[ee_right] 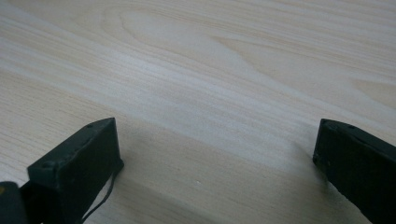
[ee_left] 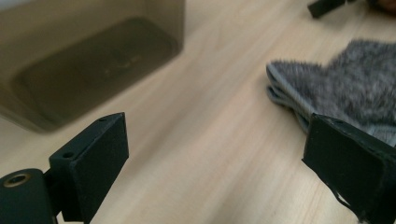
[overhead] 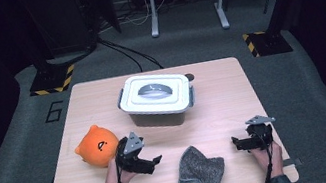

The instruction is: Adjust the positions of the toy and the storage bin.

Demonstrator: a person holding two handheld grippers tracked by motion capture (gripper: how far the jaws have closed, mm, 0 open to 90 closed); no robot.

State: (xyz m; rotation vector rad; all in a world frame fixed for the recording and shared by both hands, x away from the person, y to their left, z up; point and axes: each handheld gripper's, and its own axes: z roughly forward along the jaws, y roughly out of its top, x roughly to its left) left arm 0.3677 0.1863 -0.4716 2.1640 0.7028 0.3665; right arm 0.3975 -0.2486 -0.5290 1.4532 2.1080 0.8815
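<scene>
From the high view, the left gripper (overhead: 155, 161) is pointing toward the grey cloth (overhead: 200, 169) lying crumpled at the worktop's (overhead: 224, 106) near edge, with the right gripper (overhead: 235, 141) sitting beyond it. In the left gripper view, the jaws are standing wide and empty, the cloth (ee_left: 345, 88) lying ahead and off-centre; closing here risks pinching one loose fold. In the right gripper view, wide empty jaws are overlooking bare wood.

I see a light wooden table (overhead: 225, 111). On it: a lidded white box (overhead: 156, 98) at upper centre, an orange plush toy (overhead: 96, 146) at lower left, and a crumpled grey cloth (overhead: 200, 168) at lower centre.
</scene>
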